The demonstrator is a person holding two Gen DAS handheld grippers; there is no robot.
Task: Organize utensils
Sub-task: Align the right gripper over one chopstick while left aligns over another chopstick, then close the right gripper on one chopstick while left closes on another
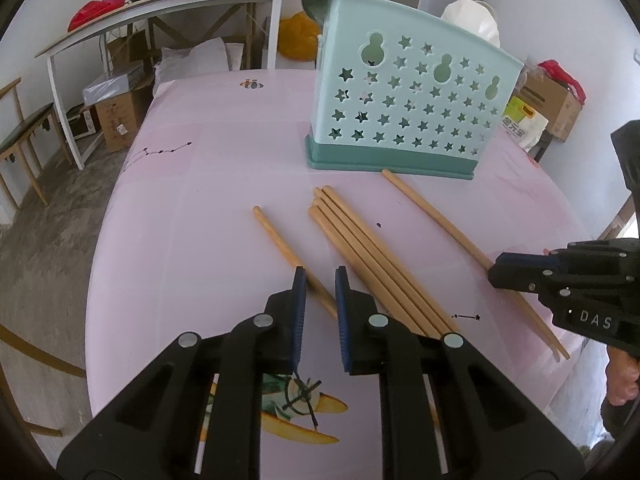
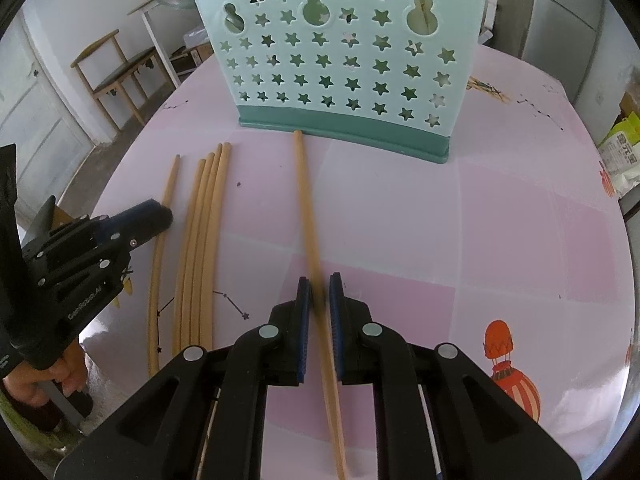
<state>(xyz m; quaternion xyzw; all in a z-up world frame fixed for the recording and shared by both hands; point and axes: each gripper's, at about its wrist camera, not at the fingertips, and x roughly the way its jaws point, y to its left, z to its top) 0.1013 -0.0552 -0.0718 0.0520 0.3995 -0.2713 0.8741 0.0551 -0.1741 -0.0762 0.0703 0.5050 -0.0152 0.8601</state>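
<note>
A light-blue utensil holder [image 1: 408, 104] with star holes stands on the pink table [image 1: 208, 184]; it also shows in the right wrist view [image 2: 340, 56]. Wooden chopsticks lie in front of it: a bundle of several [image 1: 372, 260] [image 2: 202, 240], a single one on the left [image 1: 290, 256] [image 2: 162, 240] and a single one on the right [image 1: 452, 232] [image 2: 310, 220]. My left gripper [image 1: 320, 276] is open, its jaws astride the left single chopstick. My right gripper [image 2: 319, 280] is open, its jaws astride the right single chopstick, which looks blurred there.
A white desk [image 1: 160, 4] with red bag and boxes stands beyond the table's far left. Cardboard boxes and a bag [image 1: 524, 120] sit at the right. A wooden chair [image 2: 116, 72] stands to the left. Small sticks [image 2: 488, 88] lie behind the holder.
</note>
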